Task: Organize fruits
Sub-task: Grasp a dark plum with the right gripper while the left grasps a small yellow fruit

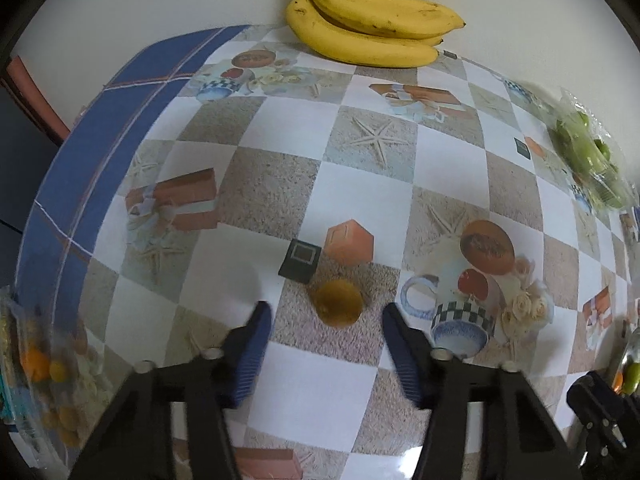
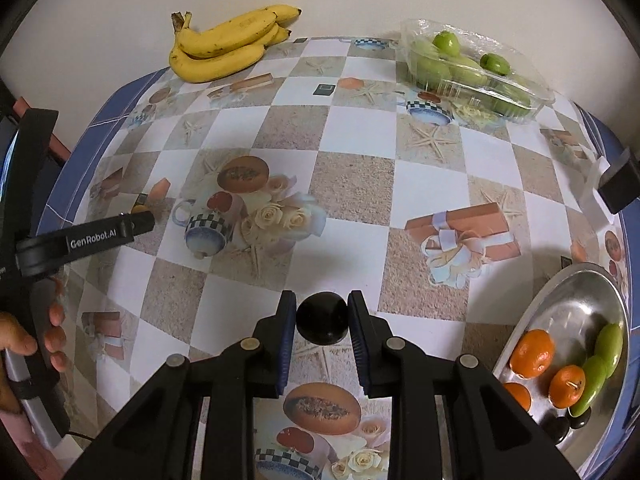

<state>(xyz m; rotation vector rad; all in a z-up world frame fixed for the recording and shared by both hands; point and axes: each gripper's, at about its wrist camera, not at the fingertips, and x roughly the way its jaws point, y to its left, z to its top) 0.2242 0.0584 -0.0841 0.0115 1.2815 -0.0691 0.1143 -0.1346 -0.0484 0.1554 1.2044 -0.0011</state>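
Dark round fruit (image 2: 322,322) sits between the right gripper (image 2: 322,320) pads, both blue pads touching its sides: closed on it, above the tablecloth (image 2: 360,184). Steel plate (image 2: 568,300), already holding oranges (image 2: 534,354) and green fruit, lies at 4 o'clock, near; the carry likely runs that way. Left gripper (image 1: 326,312) is wide open and empty, a yellow fruit (image 1: 338,304) at 12 o'clock between its tips, untouched.
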